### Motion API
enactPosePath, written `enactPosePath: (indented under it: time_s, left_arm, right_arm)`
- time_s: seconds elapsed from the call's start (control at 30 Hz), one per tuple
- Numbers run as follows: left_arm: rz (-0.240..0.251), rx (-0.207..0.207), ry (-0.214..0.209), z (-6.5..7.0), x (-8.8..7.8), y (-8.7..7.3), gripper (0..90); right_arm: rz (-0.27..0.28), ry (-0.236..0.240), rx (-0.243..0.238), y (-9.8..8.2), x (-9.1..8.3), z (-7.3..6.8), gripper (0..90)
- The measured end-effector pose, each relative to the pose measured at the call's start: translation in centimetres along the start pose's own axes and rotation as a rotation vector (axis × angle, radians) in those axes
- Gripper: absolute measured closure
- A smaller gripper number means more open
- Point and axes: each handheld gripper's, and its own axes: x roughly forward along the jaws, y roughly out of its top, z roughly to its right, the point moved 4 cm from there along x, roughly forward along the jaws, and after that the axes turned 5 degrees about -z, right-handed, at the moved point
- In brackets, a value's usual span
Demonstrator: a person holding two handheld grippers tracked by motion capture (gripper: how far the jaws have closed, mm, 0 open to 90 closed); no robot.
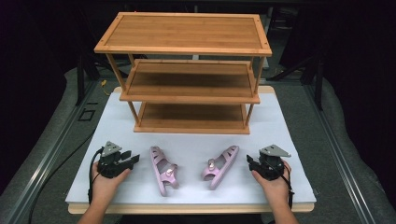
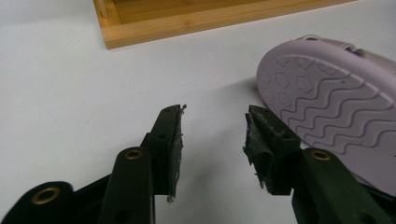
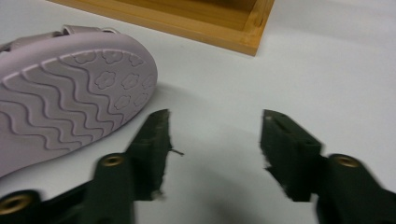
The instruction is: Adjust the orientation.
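Two pink sandals lie on their sides on the white table top, the left sandal (image 1: 163,170) and the right sandal (image 1: 220,166), soles facing outward. My left gripper (image 1: 135,159) rests on the table just left of the left sandal, jaws open and empty; its own view puts the patterned sole (image 2: 327,112) right of the open gap (image 2: 212,135). To the right of the other sandal sits my right gripper (image 1: 249,162), also open with nothing between the jaws (image 3: 215,140), and that sandal's sole (image 3: 70,98) is at its left.
A three-tier bamboo shoe rack (image 1: 187,70) stands at the back of the white table (image 1: 285,140), shelves bare. Its bottom frame corner (image 2: 140,28) (image 3: 243,32) lies ahead of each gripper. Dark floor and metal rails surround the table.
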Motion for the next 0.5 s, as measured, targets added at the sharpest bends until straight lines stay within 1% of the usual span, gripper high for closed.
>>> enactPosePath:
  time_s: [0.03, 0.07, 0.1, 0.13, 0.2, 0.23, 0.27, 0.3, 0.33, 0.37, 0.4, 0.43, 0.5]
  left_arm:
    - [-0.002, 0.006, -0.006, 0.1, 0.0, 0.1, 58.8]
    - [-0.002, 0.010, -0.013, 0.3, -0.1, 0.1, 61.1]
    - [-0.001, 0.009, -0.021, 0.4, -0.1, 0.2, 61.1]
    - [0.003, 0.009, -0.025, 0.6, -0.2, 0.2, 63.4]
    - [0.009, 0.007, -0.038, 0.9, -0.5, 0.3, 64.3]
    - [0.010, 0.011, -0.038, 1.0, -0.6, 0.4, 65.3]
    - [0.010, 0.014, -0.042, 1.2, -0.7, 0.4, 67.1]
    - [0.000, 0.028, -0.049, 1.3, -0.8, 0.4, 72.2]
    - [-0.005, 0.042, -0.053, 1.6, -1.0, 0.5, 84.3]
    - [-0.005, 0.042, -0.053, 1.6, -1.0, 0.5, 89.2]
    - [-0.003, 0.051, -0.058, 1.8, -1.3, 0.6, 89.7]
    - [0.007, 0.050, -0.066, 2.1, -1.6, 0.7, 89.7]
    - [0.027, 0.062, -0.087, 2.7, -2.3, 1.0, 89.9]
  right_arm:
    - [0.002, -0.012, -0.010, 0.1, -0.2, -0.1, 47.3]
    - [0.020, -0.018, -0.020, 0.3, -0.2, -0.2, 46.6]
    - [0.020, -0.018, -0.020, 0.3, -0.2, -0.2, 46.6]
    - [0.017, -0.036, -0.021, 0.3, -0.3, -0.3, 46.0]
    - [0.011, -0.029, -0.016, 0.3, -0.4, -0.4, 46.3]
    - [0.016, -0.029, -0.007, 0.3, -0.5, -0.4, 47.7]
    - [0.021, -0.027, 0.000, 0.4, -0.5, -0.4, 51.6]
    - [0.017, -0.013, 0.017, 0.4, -0.6, -0.4, 59.3]
    - [0.027, 0.025, 0.015, 0.5, -0.8, -0.5, 73.2]
    - [0.027, 0.025, 0.015, 0.5, -0.8, -0.5, 73.2]
    - [0.026, 0.010, 0.003, 0.6, -1.1, -0.6, 78.4]
    - [0.026, 0.010, 0.003, 0.6, -1.1, -0.6, 78.4]
    - [0.031, 0.013, -0.002, 0.6, -1.3, -0.6, 81.8]
